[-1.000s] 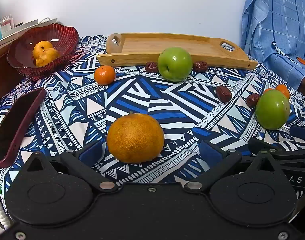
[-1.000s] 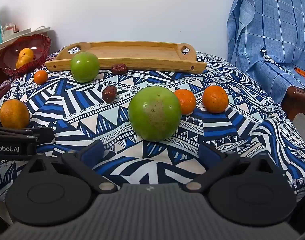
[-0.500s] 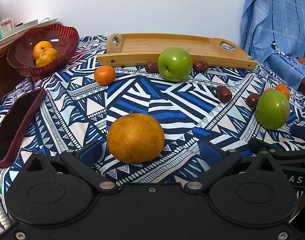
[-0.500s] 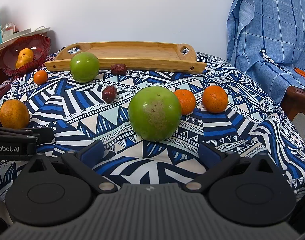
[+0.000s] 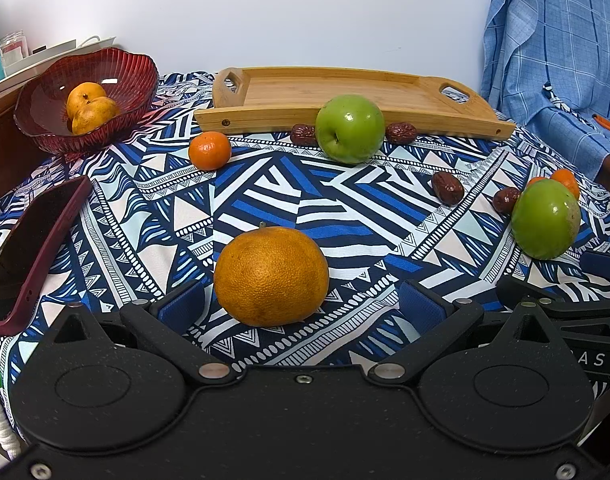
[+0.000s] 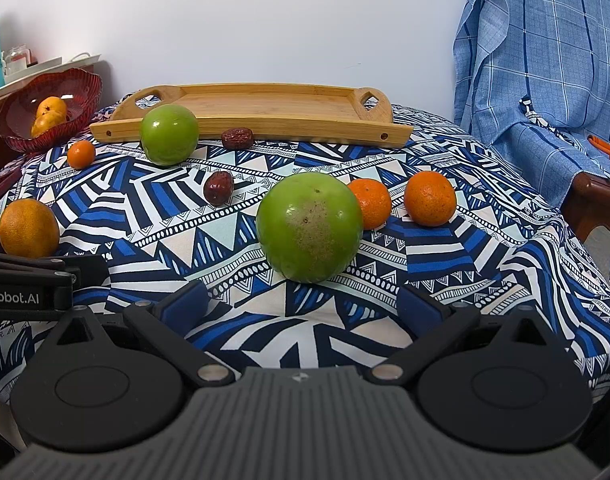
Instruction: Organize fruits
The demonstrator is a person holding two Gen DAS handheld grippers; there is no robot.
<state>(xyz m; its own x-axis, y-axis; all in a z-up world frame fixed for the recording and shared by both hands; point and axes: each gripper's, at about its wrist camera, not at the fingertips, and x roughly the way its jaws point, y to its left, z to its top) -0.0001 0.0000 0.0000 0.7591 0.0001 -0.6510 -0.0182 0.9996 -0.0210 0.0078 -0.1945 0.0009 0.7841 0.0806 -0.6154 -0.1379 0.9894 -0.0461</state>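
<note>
Low in the left wrist view, the left gripper (image 5: 301, 306) has its jaws spread wide, gripping nothing; a large orange (image 5: 271, 276) sits on the patterned surface (image 5: 265, 184) just ahead of them, nearer the left pad, and contact with that pad cannot be judged. At the right edge of that frame the right gripper (image 5: 585, 280) is only partly seen, its body cut off. A green apple (image 5: 545, 219) there hides most of two small oranges behind it. Another green apple (image 5: 350, 129) at upper centre covers part of a red date (image 5: 303, 135) and stands before the wooden tray (image 5: 345, 92). The red glass bowl (image 5: 117, 68) at upper left holds two oranges, one partly behind the other. A dark red phone (image 5: 33, 240) runs off the left edge.

In the right wrist view, the right gripper (image 6: 301, 304) likewise has its jaws parted and unladen, with the blemished apple (image 6: 310, 227) ahead of them at frame centre. It overlaps one mandarin (image 6: 371, 203); a second mandarin (image 6: 430, 198) sits clear beside it. The left gripper's body (image 6: 29, 284) enters at lower left, its lettering truncated.
</note>
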